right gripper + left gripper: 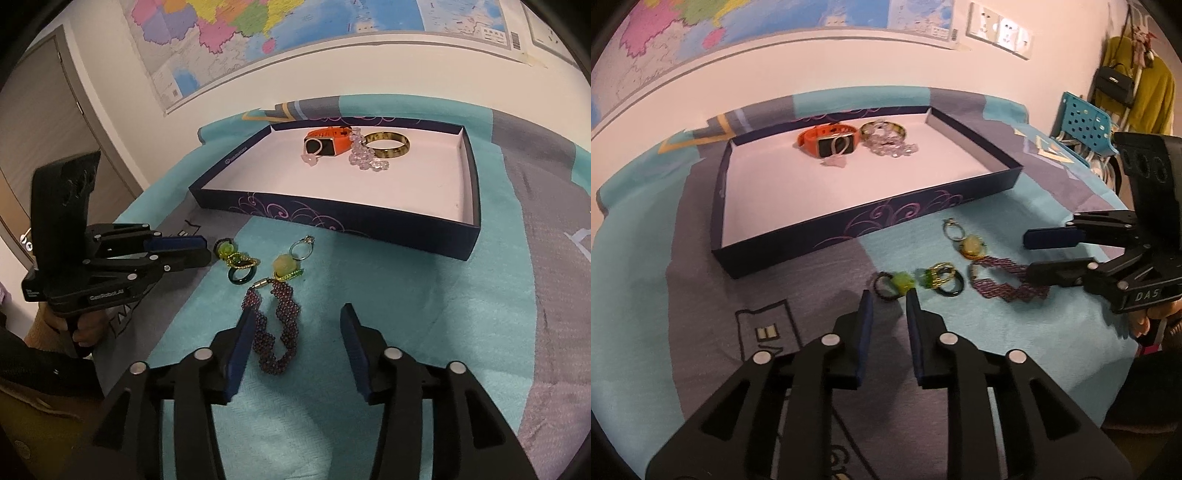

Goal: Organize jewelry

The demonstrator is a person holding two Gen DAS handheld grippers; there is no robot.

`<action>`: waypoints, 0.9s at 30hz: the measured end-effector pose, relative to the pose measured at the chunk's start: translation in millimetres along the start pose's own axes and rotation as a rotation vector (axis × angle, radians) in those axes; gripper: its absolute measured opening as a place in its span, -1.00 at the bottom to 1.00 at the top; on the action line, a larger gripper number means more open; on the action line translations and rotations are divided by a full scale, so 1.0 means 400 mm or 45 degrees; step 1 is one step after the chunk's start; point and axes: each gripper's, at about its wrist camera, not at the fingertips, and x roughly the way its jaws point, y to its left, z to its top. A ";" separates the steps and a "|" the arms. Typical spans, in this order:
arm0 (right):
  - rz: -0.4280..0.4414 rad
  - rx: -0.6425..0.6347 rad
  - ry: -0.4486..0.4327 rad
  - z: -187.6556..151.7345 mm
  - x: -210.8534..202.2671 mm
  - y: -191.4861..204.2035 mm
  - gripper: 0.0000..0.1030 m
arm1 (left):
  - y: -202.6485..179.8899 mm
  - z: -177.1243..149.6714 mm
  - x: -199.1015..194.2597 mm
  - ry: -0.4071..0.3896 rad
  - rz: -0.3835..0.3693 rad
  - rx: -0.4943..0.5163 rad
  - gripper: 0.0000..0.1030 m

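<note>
A dark blue tray (975,184) (369,221) with a white floor holds an orange watch (827,138) (327,144), a gold bangle (391,146) and a clear bead bracelet (892,146). On the teal cloth in front lie a silver ring (955,230), a yellow stone pendant (973,245) (284,266), gold rings (940,277), a dark green ring (242,275) and a green-stone ring (899,282) (225,251). My left gripper (889,295) stands narrowly open just short of the green-stone ring, with nothing between its pads. My right gripper (298,319) is open around a purple beaded bracelet (284,332) (997,286) lying on the cloth, which its pads do not press.
The cloth covers the table up to the wall, where a map (295,37) hangs. A blue chair (1086,122) and a yellow coat (1145,88) stand at the far right. A door (44,110) is at the left. A hand (88,328) grips the left tool.
</note>
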 end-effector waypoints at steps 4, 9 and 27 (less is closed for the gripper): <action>0.000 -0.008 0.002 -0.001 0.003 0.006 -0.02 | -0.027 0.008 -0.002 -0.021 -0.025 0.043 -0.58; 0.005 0.000 -0.001 -0.001 0.003 0.005 -0.02 | -0.052 0.020 0.008 -0.034 -0.039 0.083 -0.58; 0.043 0.019 -0.005 -0.003 -0.001 0.001 0.08 | -0.056 0.057 0.013 -0.075 0.015 0.140 -0.74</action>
